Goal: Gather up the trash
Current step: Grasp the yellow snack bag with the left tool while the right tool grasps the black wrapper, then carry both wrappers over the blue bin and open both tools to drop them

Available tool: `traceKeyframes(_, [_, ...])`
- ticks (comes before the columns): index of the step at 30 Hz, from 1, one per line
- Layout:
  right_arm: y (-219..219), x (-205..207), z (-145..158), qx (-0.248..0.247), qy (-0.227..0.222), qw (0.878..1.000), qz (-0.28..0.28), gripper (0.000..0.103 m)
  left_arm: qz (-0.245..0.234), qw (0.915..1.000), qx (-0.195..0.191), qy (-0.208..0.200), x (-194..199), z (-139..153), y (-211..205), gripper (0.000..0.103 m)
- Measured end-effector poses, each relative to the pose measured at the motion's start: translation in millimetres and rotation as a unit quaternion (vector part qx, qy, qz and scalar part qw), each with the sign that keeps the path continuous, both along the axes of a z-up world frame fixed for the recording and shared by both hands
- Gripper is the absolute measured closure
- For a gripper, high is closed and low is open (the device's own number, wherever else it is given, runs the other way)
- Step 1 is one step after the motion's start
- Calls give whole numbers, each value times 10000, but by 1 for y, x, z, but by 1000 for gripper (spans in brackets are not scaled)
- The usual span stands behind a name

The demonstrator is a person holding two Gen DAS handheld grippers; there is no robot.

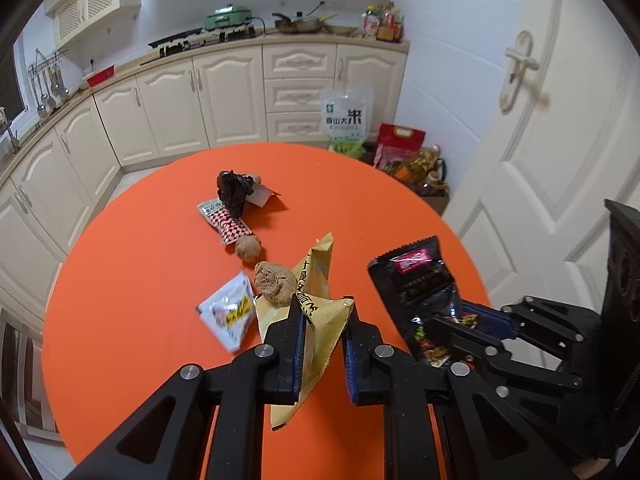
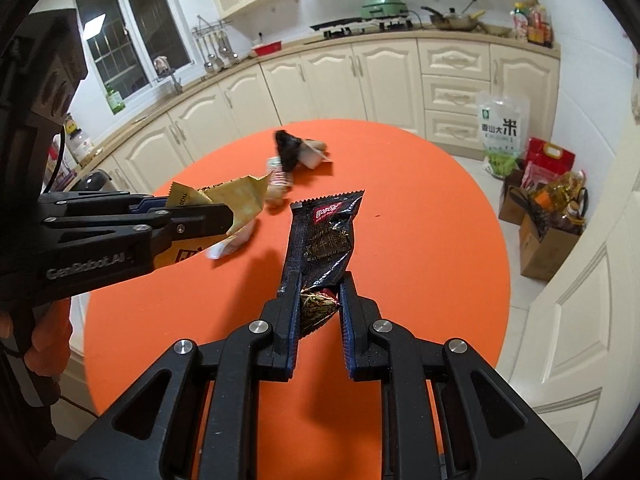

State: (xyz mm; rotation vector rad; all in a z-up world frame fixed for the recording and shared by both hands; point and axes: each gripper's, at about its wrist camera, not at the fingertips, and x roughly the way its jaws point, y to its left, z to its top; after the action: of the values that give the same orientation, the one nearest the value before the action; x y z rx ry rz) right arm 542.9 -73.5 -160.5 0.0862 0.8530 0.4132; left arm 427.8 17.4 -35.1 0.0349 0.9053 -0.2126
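My left gripper [image 1: 325, 308] is shut on a yellow snack wrapper [image 1: 316, 280], which it holds above the round orange table [image 1: 140, 280]. My right gripper [image 2: 320, 280] is shut on a black sauce packet [image 2: 328, 232], also held off the table. From the right wrist view, the left gripper [image 2: 224, 216] grips the yellow wrapper [image 2: 240, 196] at the left. On the table lie a white packet [image 1: 228, 312], two brown crumpled balls [image 1: 274, 282] [image 1: 248, 248], a red-checked wrapper [image 1: 228, 224] and a black crumpled bag [image 1: 234, 192].
Cream kitchen cabinets [image 1: 224, 96] curve behind the table. A rice bag [image 1: 347, 120], a red bag [image 1: 398, 144] and cardboard boxes [image 2: 548, 240] stand on the floor at the right. A white door [image 1: 552, 152] is on the right. A person's hand [image 2: 48, 344] holds the left gripper.
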Motion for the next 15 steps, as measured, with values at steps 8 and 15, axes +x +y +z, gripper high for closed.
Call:
traceKeyframes(8, [-24, -65, 17, 61, -157, 9996, -247, 86, -481, 9987, -16, -162, -74, 10, -46, 90])
traceKeyframes(15, [-91, -124, 12, -6, -162, 9961, -866, 86, -1171, 9931, 30, -47, -111, 6, -126, 90])
